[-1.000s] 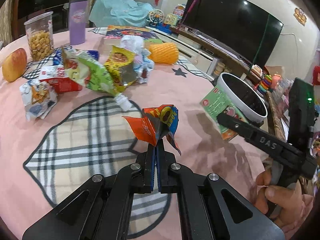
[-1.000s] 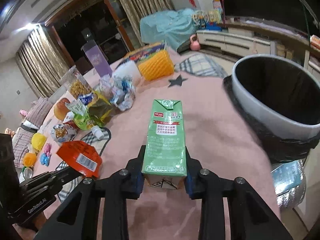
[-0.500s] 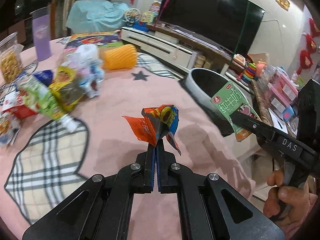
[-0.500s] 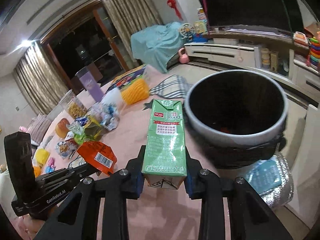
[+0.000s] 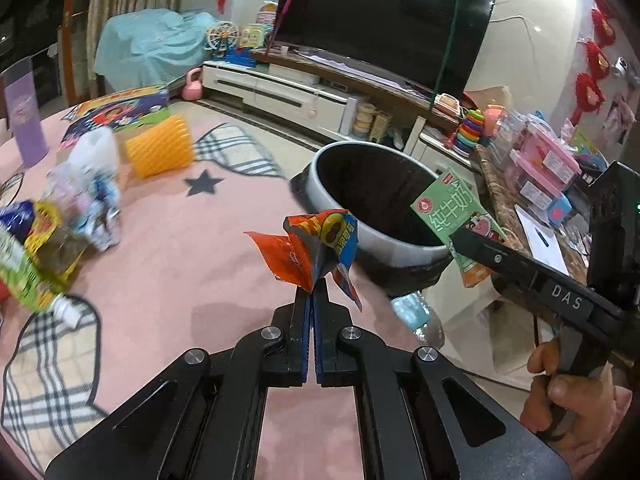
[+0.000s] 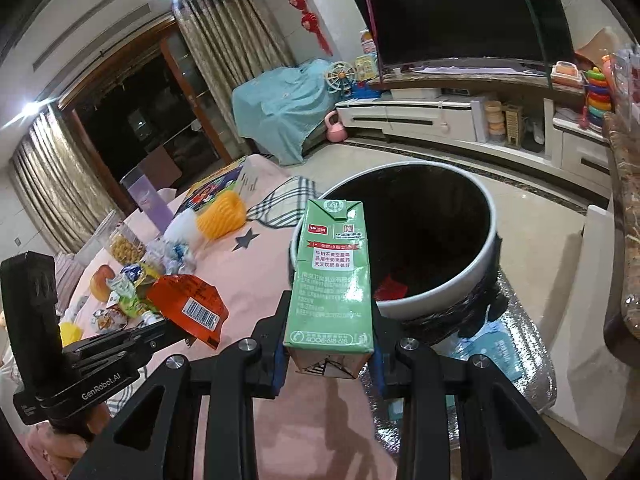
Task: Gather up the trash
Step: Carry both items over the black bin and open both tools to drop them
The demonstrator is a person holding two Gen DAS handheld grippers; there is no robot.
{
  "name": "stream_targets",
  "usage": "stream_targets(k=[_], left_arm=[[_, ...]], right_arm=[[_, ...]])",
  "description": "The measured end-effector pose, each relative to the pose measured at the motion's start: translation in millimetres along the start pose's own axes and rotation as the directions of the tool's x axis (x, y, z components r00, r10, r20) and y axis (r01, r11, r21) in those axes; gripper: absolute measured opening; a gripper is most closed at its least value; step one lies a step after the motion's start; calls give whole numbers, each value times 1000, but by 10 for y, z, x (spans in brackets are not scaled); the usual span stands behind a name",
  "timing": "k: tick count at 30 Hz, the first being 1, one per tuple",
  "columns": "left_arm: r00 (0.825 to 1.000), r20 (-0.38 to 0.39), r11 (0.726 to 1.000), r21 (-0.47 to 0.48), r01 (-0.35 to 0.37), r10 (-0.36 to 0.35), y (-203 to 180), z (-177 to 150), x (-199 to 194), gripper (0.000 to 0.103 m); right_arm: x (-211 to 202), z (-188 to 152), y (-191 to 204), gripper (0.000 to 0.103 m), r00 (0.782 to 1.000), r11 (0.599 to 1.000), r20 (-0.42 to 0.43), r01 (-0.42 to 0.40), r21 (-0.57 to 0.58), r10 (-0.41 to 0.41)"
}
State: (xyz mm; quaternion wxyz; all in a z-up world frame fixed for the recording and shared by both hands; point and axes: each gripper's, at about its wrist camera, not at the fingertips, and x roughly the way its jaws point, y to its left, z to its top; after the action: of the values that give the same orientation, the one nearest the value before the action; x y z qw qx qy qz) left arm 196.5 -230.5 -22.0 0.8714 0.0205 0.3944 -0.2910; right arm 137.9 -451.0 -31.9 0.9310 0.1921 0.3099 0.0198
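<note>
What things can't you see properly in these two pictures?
- Trash bin floor: right wrist view, the green milk carton covers its near side; the inside is dark, only one red scrap shows.
- Wrapper pile: left wrist view, blurred and cut off by the left edge.
- Orange wrapper: left wrist view, too crumpled to read.
- Carton's base: left wrist view, hidden behind the right gripper.
</note>
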Motion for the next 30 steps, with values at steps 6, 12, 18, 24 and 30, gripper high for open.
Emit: stream_targets(k=[6,12,18,24,30], left_arm=[[1000,-15,1000,8,26,-26,-106,188,173,1],[999,-29,999,34,39,-38,-245,379,347,1],[998,-46,997,61,45,-42,-381,561,527,1],[996,-72,994,93,51,-44,-488,688,710,1],[993,-105,993,105,59,-48,-538,758,876,1]], right_arm=[[13,150,-147,32,1000,1000,11,23,3,-23],[72,292,-298,32,999,999,12,47,12,-47],[146,420,-404,32,998,998,10,60,19,-60],[228,495,-472,32,998,998,-2,67,23,-66],[297,541,-520,32,997,997,-14,73,21,-73]])
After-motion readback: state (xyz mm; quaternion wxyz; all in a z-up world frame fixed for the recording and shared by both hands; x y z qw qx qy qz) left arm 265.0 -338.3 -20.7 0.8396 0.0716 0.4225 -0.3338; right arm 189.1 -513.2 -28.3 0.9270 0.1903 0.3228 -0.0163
